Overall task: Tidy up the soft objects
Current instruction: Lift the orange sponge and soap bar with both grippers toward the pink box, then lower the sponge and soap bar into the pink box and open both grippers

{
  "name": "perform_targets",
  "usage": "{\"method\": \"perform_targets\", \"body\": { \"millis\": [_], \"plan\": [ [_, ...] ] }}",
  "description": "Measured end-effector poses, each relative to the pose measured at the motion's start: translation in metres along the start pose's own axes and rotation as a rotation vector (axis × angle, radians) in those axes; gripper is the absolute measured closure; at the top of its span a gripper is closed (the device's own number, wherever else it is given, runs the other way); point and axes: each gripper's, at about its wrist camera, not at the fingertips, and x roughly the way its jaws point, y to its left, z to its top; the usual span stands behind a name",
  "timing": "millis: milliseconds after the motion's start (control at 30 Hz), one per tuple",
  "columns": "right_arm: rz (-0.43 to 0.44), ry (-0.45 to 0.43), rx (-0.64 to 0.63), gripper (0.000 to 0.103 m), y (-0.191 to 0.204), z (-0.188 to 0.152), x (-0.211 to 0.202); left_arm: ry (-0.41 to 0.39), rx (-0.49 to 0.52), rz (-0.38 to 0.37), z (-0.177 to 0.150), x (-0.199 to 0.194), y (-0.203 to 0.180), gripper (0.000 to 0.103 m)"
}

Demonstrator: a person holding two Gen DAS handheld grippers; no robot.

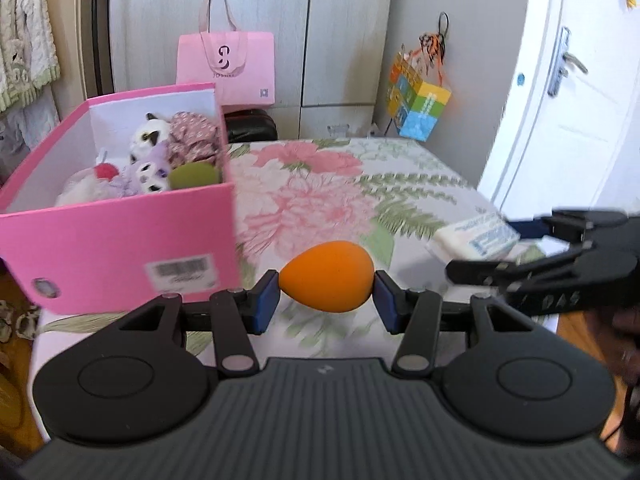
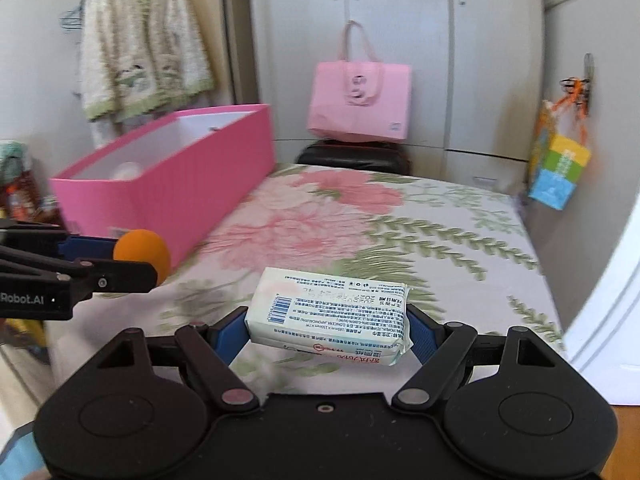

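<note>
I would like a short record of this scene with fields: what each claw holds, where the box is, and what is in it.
left claw: shut on orange sponge
right claw: shut on tissue pack
pink box: on flowered bed, left side
box contents: plush toys, green sponge

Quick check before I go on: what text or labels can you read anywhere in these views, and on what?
"Robot.AI": on the left gripper, first letters cut off.
Tissue pack: barcode and dense print, too small to read.
Pink box: barcode label, blurred.
Pink bag: logo, wording blurred.
Colourful bag: print unreadable.
</note>
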Motion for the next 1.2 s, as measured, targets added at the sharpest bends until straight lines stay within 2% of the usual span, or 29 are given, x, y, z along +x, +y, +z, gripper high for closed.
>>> {"method": "perform_targets", "body": {
  "millis": [133, 267, 433, 567, 633, 800, 933, 1100, 1200],
  "plan": [
    [0.067, 0.022, -0.03, 0.019, 0.01, 0.004, -0.01, 0.043, 0.011, 0.022, -0.004, -0.023, 0.02, 0.053],
    [0.147, 0.026, -0.063, 0.019, 0.025, 0.016, -0.021, 0.073, -0.029, -0.003, -0.001, -0.047, 0.044, 0.053],
    [0.239, 0.009, -0.14, 0.019, 0.052, 0.038, -0.032, 0.026, -0.05, 0.022, 0.012, -0.074, 0.064, 0.053],
    [0.276, -0.015, -0.202, 0.019, 0.074, 0.055, -0.032, 0.008, -0.062, 0.009, 0.025, -0.087, 0.077, 0.053],
    [0.295, -0.032, -0.227, 0.019, 0.085, 0.066, -0.03, -0.01, -0.057, 0.034, 0.032, -0.089, 0.083, 0.053],
    [0.334, -0.052, -0.268, 0.019, 0.104, 0.099, -0.01, -0.086, -0.095, 0.082, 0.052, -0.084, 0.106, 0.053],
    [0.327, -0.116, -0.314, 0.019, 0.111, 0.132, 0.002, -0.154, -0.138, 0.055, 0.073, -0.075, 0.13, 0.053],
    [0.319, -0.144, -0.366, 0.019, 0.118, 0.164, 0.036, -0.141, -0.173, 0.073, 0.1, -0.041, 0.155, 0.053],
    [0.323, -0.111, -0.394, 0.019, 0.122, 0.178, 0.07, -0.099, -0.174, 0.096, 0.119, -0.011, 0.168, 0.053]
  ]
}}
